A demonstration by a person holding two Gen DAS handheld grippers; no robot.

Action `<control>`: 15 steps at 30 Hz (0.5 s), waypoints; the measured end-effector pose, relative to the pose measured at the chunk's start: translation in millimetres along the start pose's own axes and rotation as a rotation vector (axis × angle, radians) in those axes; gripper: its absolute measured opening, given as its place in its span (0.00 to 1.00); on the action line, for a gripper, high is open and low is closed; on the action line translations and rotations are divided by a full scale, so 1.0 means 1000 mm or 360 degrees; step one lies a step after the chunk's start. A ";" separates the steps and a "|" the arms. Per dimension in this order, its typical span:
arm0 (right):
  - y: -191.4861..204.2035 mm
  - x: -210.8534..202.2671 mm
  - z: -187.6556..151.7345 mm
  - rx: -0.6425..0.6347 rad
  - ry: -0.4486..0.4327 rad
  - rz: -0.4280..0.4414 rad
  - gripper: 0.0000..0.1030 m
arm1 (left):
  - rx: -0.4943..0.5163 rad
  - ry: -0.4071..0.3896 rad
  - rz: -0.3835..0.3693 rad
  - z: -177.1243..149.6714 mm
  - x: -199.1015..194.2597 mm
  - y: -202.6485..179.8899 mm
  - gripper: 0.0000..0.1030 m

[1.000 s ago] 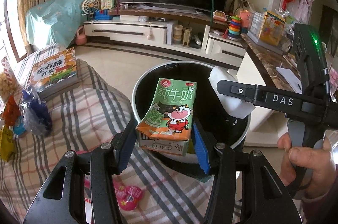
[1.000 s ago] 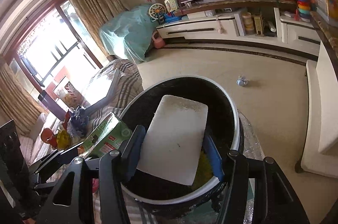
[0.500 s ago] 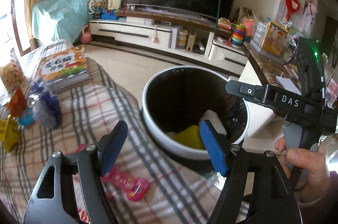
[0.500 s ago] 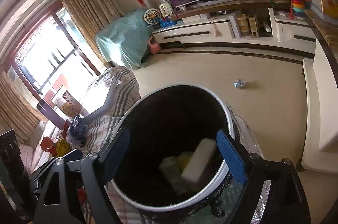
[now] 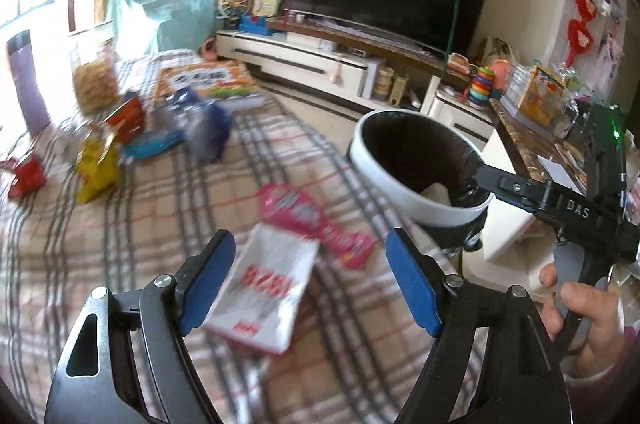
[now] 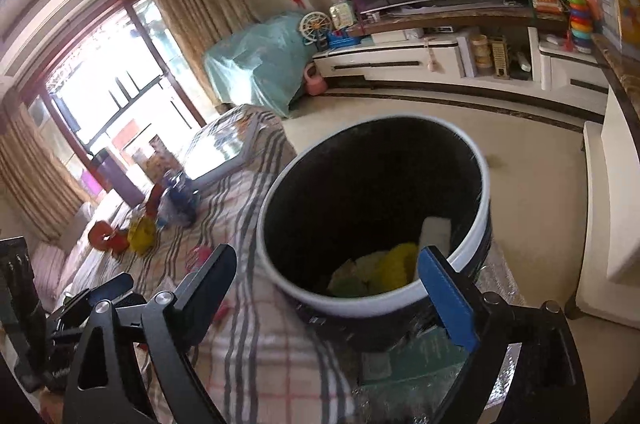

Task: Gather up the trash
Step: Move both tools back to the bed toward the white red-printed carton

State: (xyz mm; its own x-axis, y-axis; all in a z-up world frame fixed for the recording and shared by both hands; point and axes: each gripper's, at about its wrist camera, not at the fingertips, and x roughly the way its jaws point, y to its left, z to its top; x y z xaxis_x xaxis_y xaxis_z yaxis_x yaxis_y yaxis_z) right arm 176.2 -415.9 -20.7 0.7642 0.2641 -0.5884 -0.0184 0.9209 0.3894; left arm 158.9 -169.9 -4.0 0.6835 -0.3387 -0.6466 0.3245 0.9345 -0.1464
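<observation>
My left gripper (image 5: 308, 244) hangs over the checked tablecloth (image 5: 120, 244), its blue-padded jaws opening with nothing pressed between them. Below the jaws a white packet with red lettering (image 5: 264, 288) lies flat, and a pink wrapper (image 5: 312, 220) lies just beyond it. The round bin (image 5: 404, 192), white-rimmed with a black liner, stands off the table's right edge. My right gripper (image 6: 328, 256) is at the bin's near rim (image 6: 360, 304), jaws opening and empty. Inside the bin are a white block (image 6: 434, 230), a yellow piece (image 6: 396, 264) and a green carton (image 6: 352, 276).
More wrappers lie at the table's far left: a yellow packet (image 5: 96, 172), a red one (image 5: 26, 176), a crumpled blue one (image 5: 204, 128). A book (image 5: 208, 82), a snack jar (image 5: 94, 80) and a purple bottle (image 5: 28, 80) stand behind. A hand (image 5: 580, 308) holds the right gripper.
Both grippers opened: the green milk carton and the white block dropped into the bin. My left gripper swung left from the bin to over the tablecloth. The right one shifted slightly.
</observation>
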 end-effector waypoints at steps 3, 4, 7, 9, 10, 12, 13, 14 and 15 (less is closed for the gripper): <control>0.007 0.000 -0.009 -0.0003 0.0006 0.0013 0.91 | -0.0043 0.0016 0.0026 -0.009 -0.007 0.015 0.79; 0.009 0.001 -0.012 -0.0001 0.0014 0.0016 0.91 | -0.0052 0.0022 0.0031 -0.012 -0.008 0.018 0.79; 0.016 0.002 -0.021 -0.0005 0.0033 0.0030 0.91 | -0.0071 0.0045 0.0037 -0.022 -0.012 0.027 0.80; 0.022 0.004 -0.026 -0.0020 0.0046 0.0031 0.91 | -0.0069 0.0074 0.0028 -0.029 -0.012 0.032 0.80; 0.025 0.005 -0.028 -0.0026 0.0055 0.0036 0.91 | -0.0065 0.0086 0.0029 -0.032 -0.012 0.034 0.80; 0.030 0.006 -0.033 -0.0039 0.0064 0.0037 0.91 | -0.0058 0.0112 0.0025 -0.036 -0.009 0.036 0.80; 0.033 0.006 -0.034 -0.0048 0.0066 0.0036 0.91 | -0.0059 0.0116 0.0020 -0.037 -0.007 0.037 0.80; 0.037 0.006 -0.036 -0.0060 0.0067 0.0037 0.91 | -0.0058 0.0120 0.0016 -0.039 -0.005 0.038 0.80; 0.040 0.005 -0.038 -0.0073 0.0066 0.0040 0.91 | -0.0052 0.0128 0.0014 -0.040 -0.002 0.038 0.80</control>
State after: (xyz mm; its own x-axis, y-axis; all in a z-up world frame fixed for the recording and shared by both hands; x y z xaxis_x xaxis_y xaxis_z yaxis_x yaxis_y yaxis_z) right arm 154.7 -366.4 -35.2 0.7359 0.2979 -0.6081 -0.0671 0.9257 0.3722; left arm 143.6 -129.6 -38.2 0.6311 -0.3216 -0.7059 0.2960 0.9410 -0.1640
